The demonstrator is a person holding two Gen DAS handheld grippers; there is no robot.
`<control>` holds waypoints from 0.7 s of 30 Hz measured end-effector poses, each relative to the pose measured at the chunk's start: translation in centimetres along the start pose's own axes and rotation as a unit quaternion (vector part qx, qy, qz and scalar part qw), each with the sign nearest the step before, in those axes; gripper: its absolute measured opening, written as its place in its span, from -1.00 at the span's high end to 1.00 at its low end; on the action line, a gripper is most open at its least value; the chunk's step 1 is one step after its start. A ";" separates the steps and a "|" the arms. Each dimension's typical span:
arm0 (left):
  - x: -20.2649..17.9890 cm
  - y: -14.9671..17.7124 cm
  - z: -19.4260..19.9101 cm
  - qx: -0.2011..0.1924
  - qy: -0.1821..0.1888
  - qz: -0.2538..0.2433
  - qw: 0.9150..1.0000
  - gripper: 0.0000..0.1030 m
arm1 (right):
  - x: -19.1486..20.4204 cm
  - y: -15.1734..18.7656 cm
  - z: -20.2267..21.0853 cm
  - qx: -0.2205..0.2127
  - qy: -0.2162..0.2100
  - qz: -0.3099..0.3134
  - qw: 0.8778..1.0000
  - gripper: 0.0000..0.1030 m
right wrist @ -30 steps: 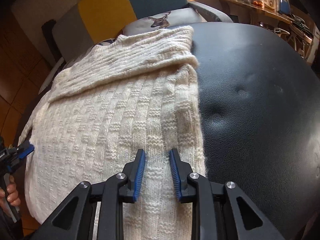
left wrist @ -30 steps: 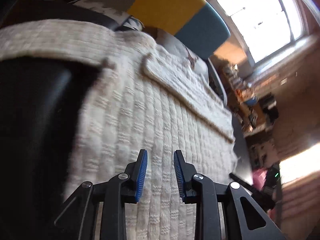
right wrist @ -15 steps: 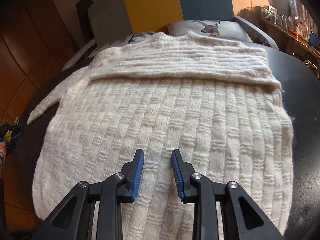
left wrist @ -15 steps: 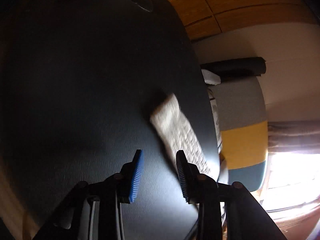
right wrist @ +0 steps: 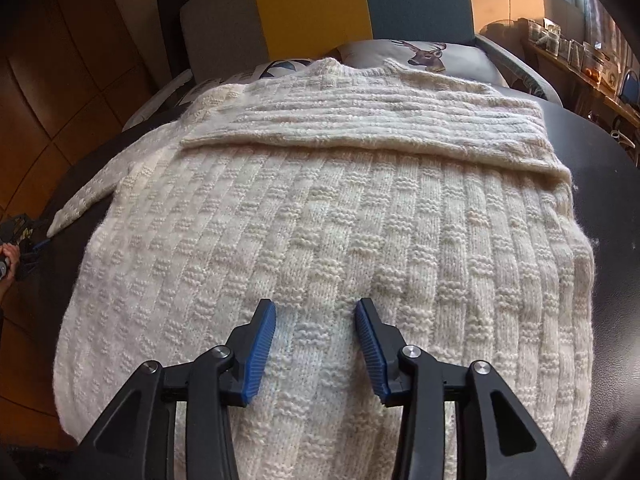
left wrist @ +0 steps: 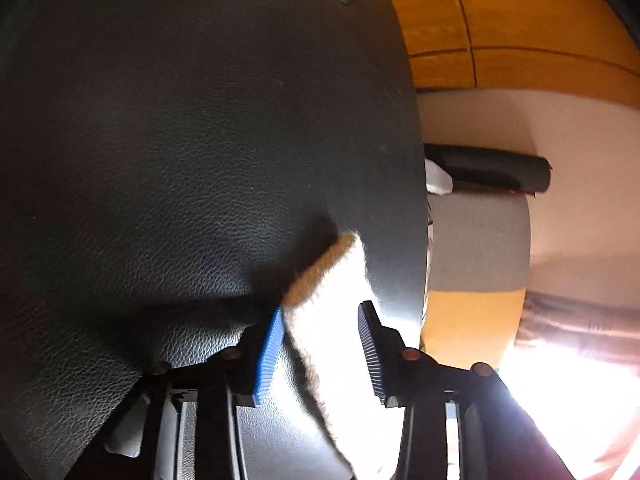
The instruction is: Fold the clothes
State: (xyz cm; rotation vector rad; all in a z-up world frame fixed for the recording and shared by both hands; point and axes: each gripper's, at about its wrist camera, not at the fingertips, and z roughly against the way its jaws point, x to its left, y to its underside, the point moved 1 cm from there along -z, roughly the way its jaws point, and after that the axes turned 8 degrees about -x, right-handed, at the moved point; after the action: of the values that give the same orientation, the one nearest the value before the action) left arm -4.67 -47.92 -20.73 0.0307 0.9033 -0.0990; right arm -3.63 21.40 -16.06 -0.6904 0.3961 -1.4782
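Left wrist view: left tongs (left wrist: pixel 320 350) are seen spread, with the cuff end of a cream sleeve (left wrist: pixel 332 280) lying between the blue pads (left wrist: pixel 267 356); one pad is beside the cuff's edge, but no pinch is made. The sleeve is laid flat on the black leather counter (left wrist: pixel 180 140), its cuff pointing away from the tongs.

Right wrist view: right tongs (right wrist: pixel 316 344) are likewise spread and nothing is held; they are poised over the lower body of the knitted sweater (right wrist: pixel 320 220). The sweater is spread on the same counter (right wrist: pixel 608 168). Its long axis is run from the hem near the tongs to the neckline at the far edge, beside the deer cushion (right wrist: pixel 424 56). One sleeve is folded across the chest as a crosswise band; the other sleeve (right wrist: pixel 92 192) is stretched out to the left and angled toward the near left.

Risks, as judged:
- The loose knit may be caught by a single pad and dragged, so that the sleeve is bunched rather than lifted.
- Only the top layer may be pinched.
- The folded band may be disturbed if the body is tugged.
- The counter's smooth leather may let the whole garment slide.
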 end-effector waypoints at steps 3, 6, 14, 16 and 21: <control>0.3 0.1 -0.2 -0.009 -0.021 0.015 1.000 0.85 | 0.0 0.1 0.0 -0.003 -0.003 0.001 1.000 0.08; -0.4 0.8 -0.1 -0.016 -0.023 0.017 0.999 0.87 | 0.1 0.1 0.0 -0.004 -0.006 0.003 1.000 0.06; -9.1 7.5 -0.4 0.019 0.030 -0.077 0.996 0.87 | 0.0 0.0 0.1 -0.005 -0.011 -0.003 1.000 0.02; -11.9 10.0 -1.0 0.042 0.042 -0.108 0.992 0.87 | 0.0 0.0 0.1 -0.004 -0.011 -0.001 1.000 0.02; -16.7 18.5 -3.9 0.108 0.049 -0.187 0.975 0.87 | 0.0 0.0 0.1 -0.002 -0.014 0.003 1.000 0.02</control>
State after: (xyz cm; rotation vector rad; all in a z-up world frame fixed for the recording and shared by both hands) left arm -16.15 -27.99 -10.32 0.0689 0.9865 -0.5517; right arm -3.54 21.39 -15.99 -0.7110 0.3796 -1.4607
